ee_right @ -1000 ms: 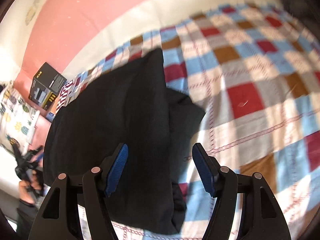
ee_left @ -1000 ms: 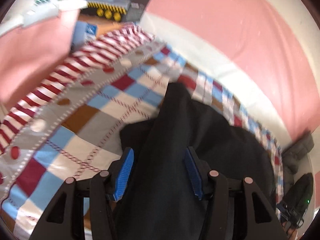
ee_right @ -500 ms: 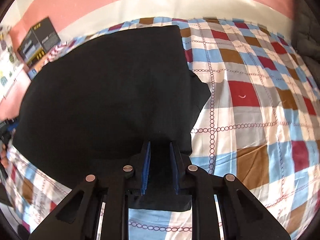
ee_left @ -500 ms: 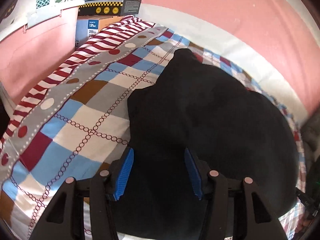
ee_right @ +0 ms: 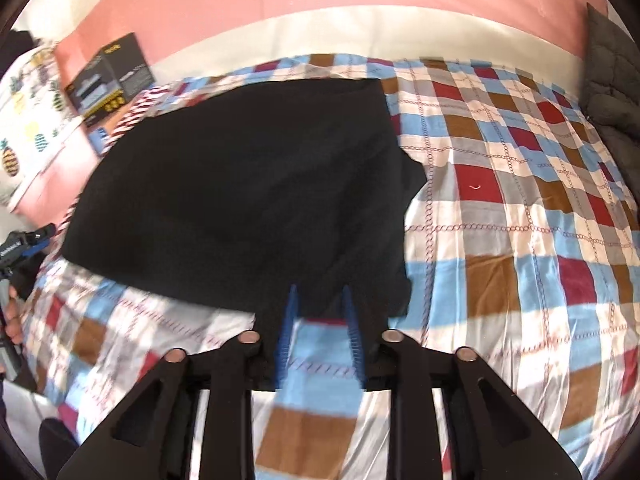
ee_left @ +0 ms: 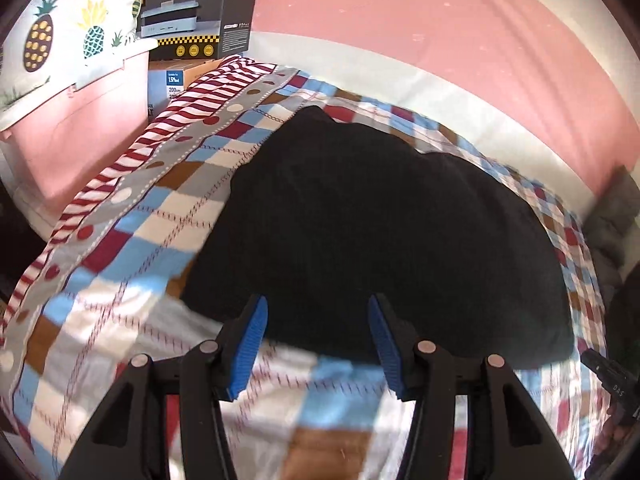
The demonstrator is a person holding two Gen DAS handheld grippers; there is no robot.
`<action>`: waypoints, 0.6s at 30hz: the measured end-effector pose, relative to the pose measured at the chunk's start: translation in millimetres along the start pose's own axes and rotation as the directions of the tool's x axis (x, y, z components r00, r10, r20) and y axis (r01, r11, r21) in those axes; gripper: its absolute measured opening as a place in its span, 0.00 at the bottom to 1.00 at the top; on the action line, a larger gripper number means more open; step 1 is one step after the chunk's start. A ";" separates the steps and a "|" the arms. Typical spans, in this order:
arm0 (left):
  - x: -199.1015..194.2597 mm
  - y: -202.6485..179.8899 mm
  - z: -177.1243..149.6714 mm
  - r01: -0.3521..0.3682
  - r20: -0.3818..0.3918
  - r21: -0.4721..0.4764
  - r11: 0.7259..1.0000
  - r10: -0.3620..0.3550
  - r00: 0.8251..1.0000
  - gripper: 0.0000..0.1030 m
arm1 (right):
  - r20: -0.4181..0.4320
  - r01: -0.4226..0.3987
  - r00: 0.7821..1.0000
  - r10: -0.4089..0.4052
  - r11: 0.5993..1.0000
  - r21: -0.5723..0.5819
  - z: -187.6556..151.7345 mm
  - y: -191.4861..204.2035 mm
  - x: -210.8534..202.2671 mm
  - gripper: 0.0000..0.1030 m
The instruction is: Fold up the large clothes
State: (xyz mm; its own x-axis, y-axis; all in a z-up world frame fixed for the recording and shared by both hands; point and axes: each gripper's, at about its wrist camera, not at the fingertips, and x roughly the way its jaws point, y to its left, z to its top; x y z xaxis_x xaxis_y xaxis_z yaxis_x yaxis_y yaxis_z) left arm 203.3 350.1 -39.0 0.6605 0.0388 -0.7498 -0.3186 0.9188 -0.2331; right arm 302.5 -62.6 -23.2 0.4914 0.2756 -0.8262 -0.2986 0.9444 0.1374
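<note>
A large black garment (ee_left: 380, 232) lies folded flat on a checked bedspread (ee_left: 132, 320); it also shows in the right wrist view (ee_right: 248, 192). My left gripper (ee_left: 318, 312) is open and empty, just in front of the garment's near edge. My right gripper (ee_right: 320, 300) is partly open, its blue pads (ee_right: 289, 312) a small gap apart, with bedspread (ee_right: 520, 240) showing between them at the garment's near hem. It holds nothing.
A pink wall (ee_left: 400, 20) runs behind the bed. A black appliance box (ee_left: 196, 20) on a cardboard box and a pink bin with a pineapple cushion (ee_left: 60, 32) stand at the left. A grey quilted item (ee_right: 612, 72) lies at the right edge.
Both grippers have pulled back from the garment toward the near edge of the bed. The right gripper, shut on the hem half a second ago, has opened slightly and let go.
</note>
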 end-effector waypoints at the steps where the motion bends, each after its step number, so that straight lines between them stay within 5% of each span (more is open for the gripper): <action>1: -8.0 -4.5 -8.4 -0.004 -0.003 0.005 1.000 0.004 1.000 0.53 | 0.008 -0.009 1.000 0.010 1.000 -0.009 -4.0 4.1 -7.1 0.47; 3: -21.0 -13.3 -22.3 -0.007 -0.007 0.018 1.000 0.007 1.000 0.53 | 0.031 -0.026 0.999 0.027 0.999 -0.034 -14.6 15.2 -26.3 0.54; 18: -128.5 -69.2 -101.5 -0.003 0.027 0.091 0.996 0.001 1.000 0.54 | 0.135 -0.028 0.990 0.050 0.987 -0.159 -79.8 65.8 -121.6 0.54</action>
State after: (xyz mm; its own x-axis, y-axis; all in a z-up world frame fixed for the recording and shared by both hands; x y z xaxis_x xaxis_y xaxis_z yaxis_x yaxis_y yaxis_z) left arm 71.4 241.7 10.6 0.6788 0.0501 -0.7327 -0.2571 0.9507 -0.1732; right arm 157.9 -48.3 42.7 0.5820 0.3438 -0.7369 -0.4382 0.8960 0.0719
